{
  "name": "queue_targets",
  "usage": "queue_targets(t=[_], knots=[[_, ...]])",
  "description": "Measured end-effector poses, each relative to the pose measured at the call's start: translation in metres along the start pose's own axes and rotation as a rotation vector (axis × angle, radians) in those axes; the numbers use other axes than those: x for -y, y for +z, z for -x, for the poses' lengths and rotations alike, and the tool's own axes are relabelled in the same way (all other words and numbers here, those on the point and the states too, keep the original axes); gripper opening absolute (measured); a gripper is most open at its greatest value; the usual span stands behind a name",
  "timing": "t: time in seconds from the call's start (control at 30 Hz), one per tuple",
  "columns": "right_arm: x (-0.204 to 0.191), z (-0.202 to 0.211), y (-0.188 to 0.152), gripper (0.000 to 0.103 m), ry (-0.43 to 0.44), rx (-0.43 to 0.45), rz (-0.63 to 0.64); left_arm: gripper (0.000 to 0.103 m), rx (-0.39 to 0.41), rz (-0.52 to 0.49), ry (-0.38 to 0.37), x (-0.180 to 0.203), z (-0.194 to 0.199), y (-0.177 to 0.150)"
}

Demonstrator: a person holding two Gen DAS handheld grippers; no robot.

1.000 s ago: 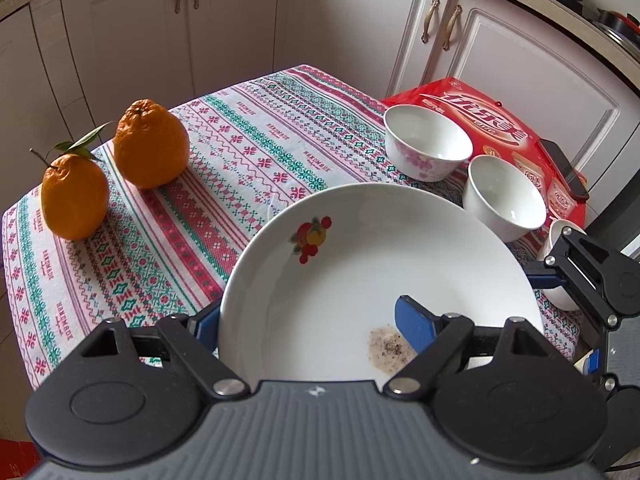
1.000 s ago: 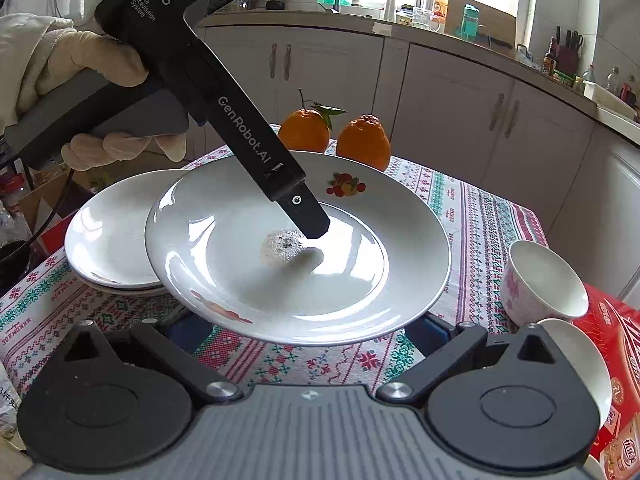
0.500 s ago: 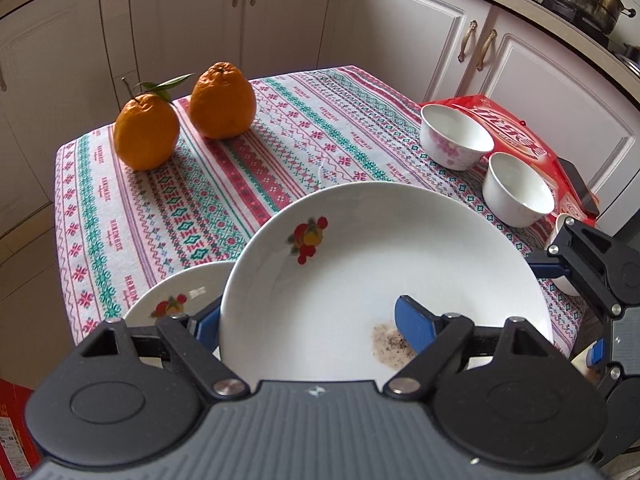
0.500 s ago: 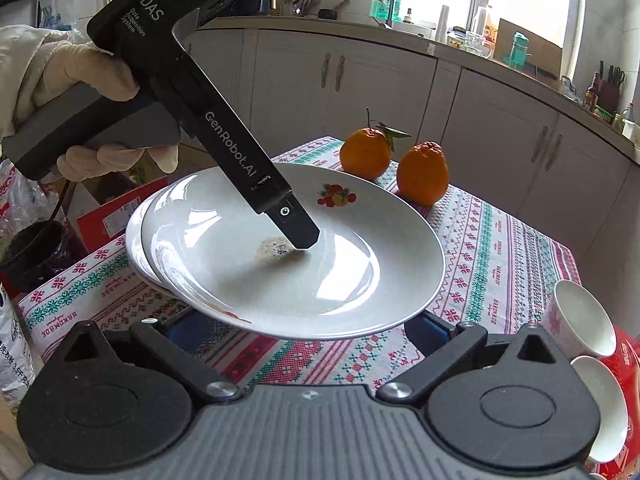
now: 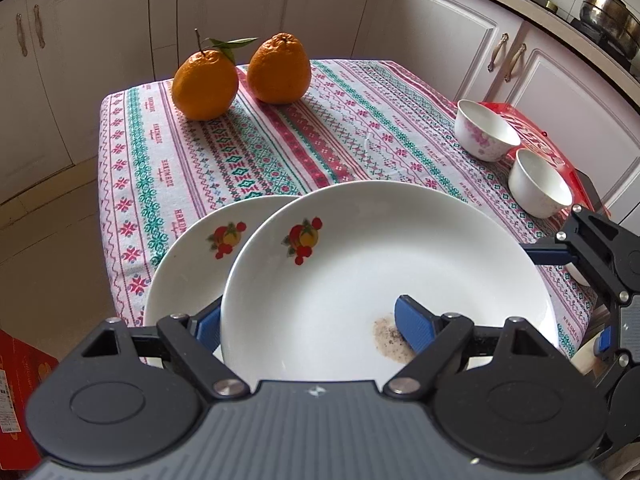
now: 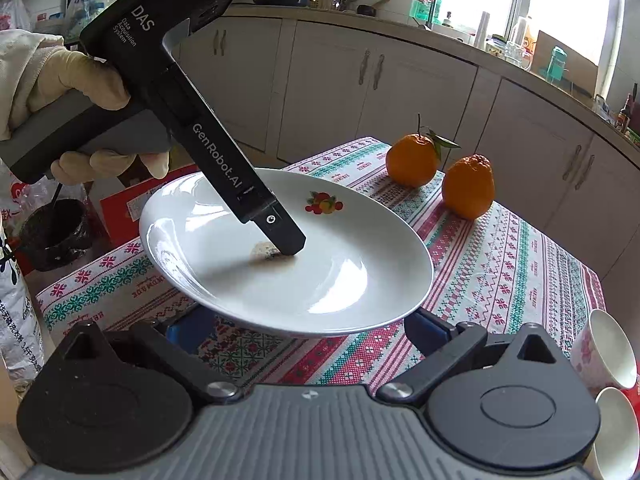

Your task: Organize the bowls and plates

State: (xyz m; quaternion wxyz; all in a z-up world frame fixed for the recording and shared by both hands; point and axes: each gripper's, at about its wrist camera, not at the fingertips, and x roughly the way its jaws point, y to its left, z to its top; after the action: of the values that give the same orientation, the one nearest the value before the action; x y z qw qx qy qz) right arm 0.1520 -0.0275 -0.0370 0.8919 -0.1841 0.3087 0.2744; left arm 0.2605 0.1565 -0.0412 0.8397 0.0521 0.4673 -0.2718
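My left gripper (image 5: 308,322) is shut on the near rim of a white plate (image 5: 384,264) with a fruit print and a dark speck stain. One blue pad (image 5: 414,326) lies on the plate's top, the other under it. The plate is held tilted above the table, partly over a second fruit-print plate (image 5: 192,256) lying on the cloth. In the right wrist view the held plate (image 6: 328,272) hides the second plate. My right gripper (image 6: 304,334) is open and empty, its fingers just below the held plate's near edge. Two white bowls (image 5: 486,130) (image 5: 540,188) stand at the right.
Two oranges (image 5: 206,84) (image 5: 279,69) sit at the far end of the patterned tablecloth (image 5: 280,148). A red packet (image 5: 532,136) lies under the bowls at the right edge. White cabinets (image 5: 440,28) surround the table. A red box (image 5: 20,380) is on the floor at left.
The left gripper has carried the held plate leftward, toward and partly over the second plate. The right gripper has followed below, staying open.
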Motion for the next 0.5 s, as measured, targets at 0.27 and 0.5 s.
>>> queue_targets(t=[0.27, 0.5], knots=[[-0.007, -0.008, 0.004, 0.103, 0.005, -0.02, 0.021, 0.086, 0.004, 0.03, -0.009, -0.012, -0.001, -0.01], [-0.011, -0.014, 0.005, 0.103, 0.006, -0.039, 0.041, 0.086, 0.003, 0.049, -0.02, -0.021, -0.004, -0.017]])
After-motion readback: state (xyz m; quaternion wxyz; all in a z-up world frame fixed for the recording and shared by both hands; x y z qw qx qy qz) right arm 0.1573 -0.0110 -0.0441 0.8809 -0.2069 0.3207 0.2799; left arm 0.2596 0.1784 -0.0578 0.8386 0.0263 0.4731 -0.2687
